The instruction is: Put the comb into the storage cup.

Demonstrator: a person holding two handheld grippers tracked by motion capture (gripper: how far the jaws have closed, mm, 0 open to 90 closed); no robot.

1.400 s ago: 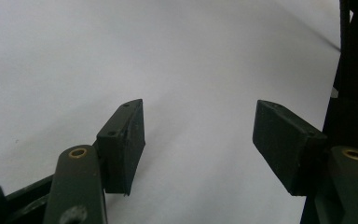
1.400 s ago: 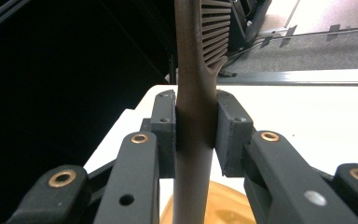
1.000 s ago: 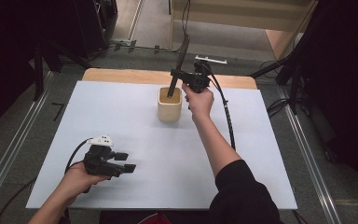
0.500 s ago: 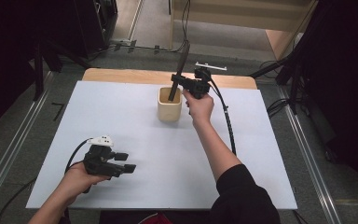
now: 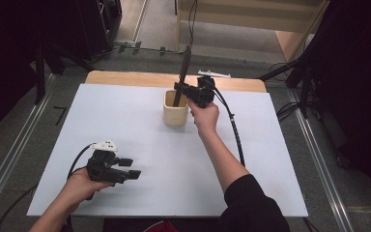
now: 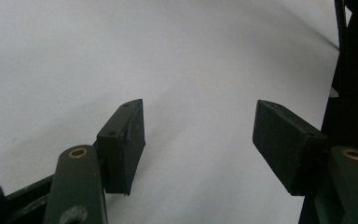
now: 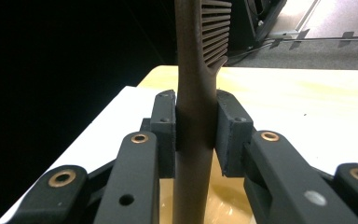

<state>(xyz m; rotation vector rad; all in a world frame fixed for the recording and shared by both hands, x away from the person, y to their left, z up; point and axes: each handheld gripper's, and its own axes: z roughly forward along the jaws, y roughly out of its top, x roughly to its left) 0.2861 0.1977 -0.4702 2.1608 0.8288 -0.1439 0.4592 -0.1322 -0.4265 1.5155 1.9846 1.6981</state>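
Right now the right claw (image 5: 179,88) is clamped on the comb (image 5: 183,67), whose long axis stands nearly upright, its lower end inside the cup (image 5: 176,114) near the table's (image 5: 270,145) far edge.

Two black jaws of the left gripper (image 6: 198,144) are seen rising from the bottom edge, set well apart, with nothing held between them. One pad (image 6: 123,140) is turned inward at the left, the other stands at the right. Brass-coloured pivot pins are seen on the linkage arms below each pad. Beneath and beyond the jaws a plain white table surface (image 6: 121,51) is spread. Along the right edge a dark shape (image 6: 354,70) is cut off, possibly part of the gripper's own body or cable.
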